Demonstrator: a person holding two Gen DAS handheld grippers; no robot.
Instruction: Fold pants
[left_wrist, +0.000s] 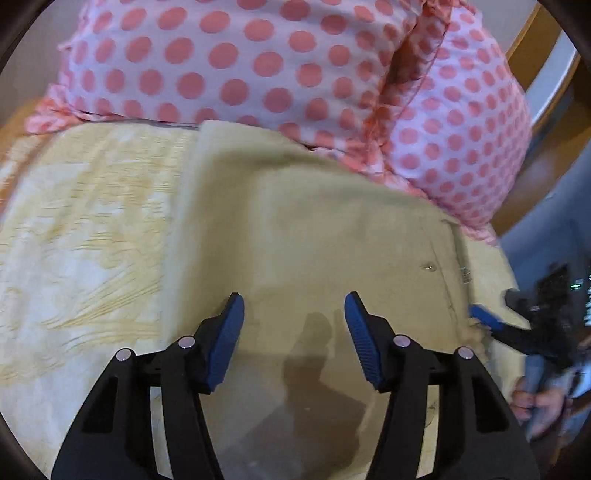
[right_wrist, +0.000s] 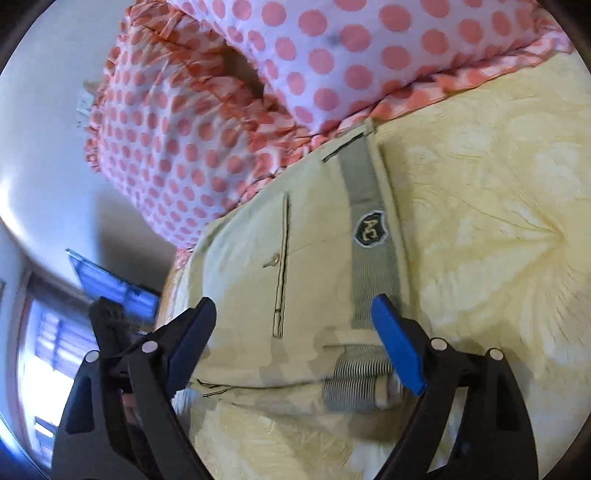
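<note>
Both the left tongs (left_wrist: 293, 314) and right tongs (right_wrist: 293, 321) gape wide, gripping nothing, above the folded beige cotton pants (left_wrist: 314, 221) (grey waistband (right_wrist: 364, 206) showing) on the cream patterned bedspread (left_wrist: 81, 236), beside polka-dot pillows (left_wrist: 258, 62).

Daylight pours in from a blown-out window (right_wrist: 48, 373) at the right view's lower left, leaving the room bright and soft. The left tongs (left_wrist: 293, 332) throw a dark shadow on the pants (left_wrist: 314, 229). Both views smear with motion blur and bend hard at their black round edges.
</note>
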